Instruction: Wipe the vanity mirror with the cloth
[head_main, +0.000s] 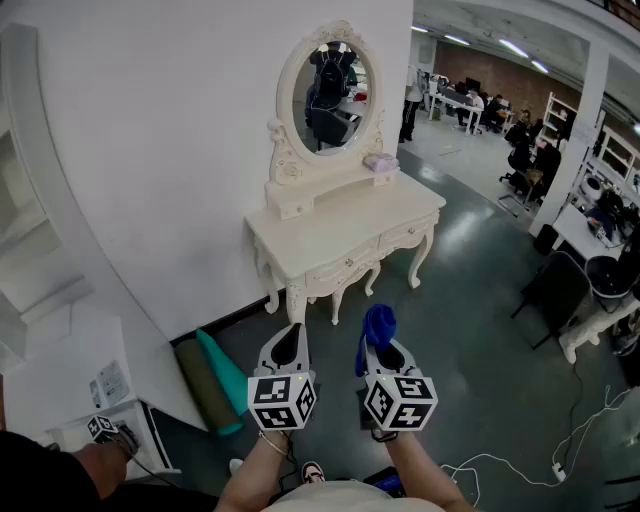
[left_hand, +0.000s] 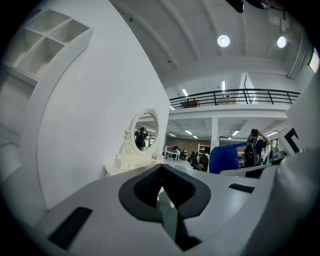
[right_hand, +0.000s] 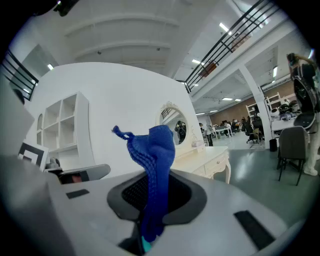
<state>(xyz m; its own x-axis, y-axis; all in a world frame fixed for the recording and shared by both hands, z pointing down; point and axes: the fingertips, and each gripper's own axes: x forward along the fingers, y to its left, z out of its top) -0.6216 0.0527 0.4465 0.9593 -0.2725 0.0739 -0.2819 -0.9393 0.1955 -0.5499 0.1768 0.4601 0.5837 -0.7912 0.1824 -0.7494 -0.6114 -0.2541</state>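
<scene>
Right gripper (head_main: 384, 352) fingers clamping blue cloth (head_main: 377, 325), cloth sticking up above them. Left gripper (head_main: 288, 347) fingers sitting together, nothing between. Both hovering side by side over floor, well apart from mirror (head_main: 333, 88) standing on white desk (head_main: 345, 235).

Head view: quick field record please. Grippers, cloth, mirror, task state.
left gripper: jaws together, nothing between them
right gripper: shut on the cloth
cloth: blue, bunched, sticking up out of the right jaws
mirror: oval, upright at the back of the vanity table, against the wall
contact: none; both grippers are held low, well short of the vanity table
task state: wiping not yet begun
</scene>
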